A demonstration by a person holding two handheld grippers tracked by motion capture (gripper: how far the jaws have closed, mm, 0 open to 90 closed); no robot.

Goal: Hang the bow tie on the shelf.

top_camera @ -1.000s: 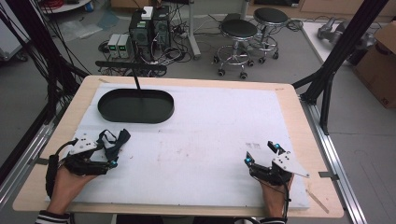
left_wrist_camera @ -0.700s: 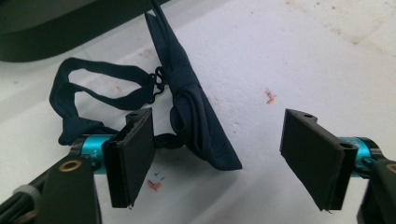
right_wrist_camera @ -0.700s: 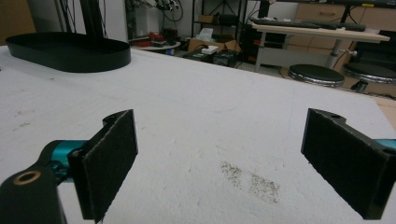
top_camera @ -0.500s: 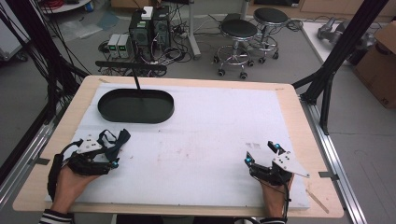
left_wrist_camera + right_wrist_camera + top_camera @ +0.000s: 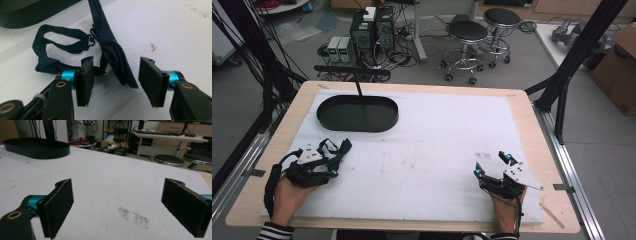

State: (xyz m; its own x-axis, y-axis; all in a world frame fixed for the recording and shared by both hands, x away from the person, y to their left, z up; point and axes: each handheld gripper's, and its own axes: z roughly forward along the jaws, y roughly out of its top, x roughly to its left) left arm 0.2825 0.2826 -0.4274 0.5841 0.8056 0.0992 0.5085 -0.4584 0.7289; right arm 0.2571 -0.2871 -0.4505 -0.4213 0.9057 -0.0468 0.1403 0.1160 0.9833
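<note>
A dark navy bow tie (image 5: 113, 51) with a looped strap (image 5: 53, 37) lies on the white mat. My left gripper (image 5: 115, 81) is open, low over the mat, and the tie's bow end lies between its jaws without being clamped. In the high view the left gripper (image 5: 333, 161) is at the front left, with the bow tie (image 5: 341, 148) at its tips. My right gripper (image 5: 117, 206) is open with only bare mat between its jaws. It rests at the front right (image 5: 492, 166).
A black oval tray (image 5: 357, 114) stands at the back left of the mat, also visible from the right gripper (image 5: 37, 147). A dark speckled stain (image 5: 135, 216) marks the mat ahead of the right gripper. Stools (image 5: 467, 35) and computers stand on the floor beyond the table.
</note>
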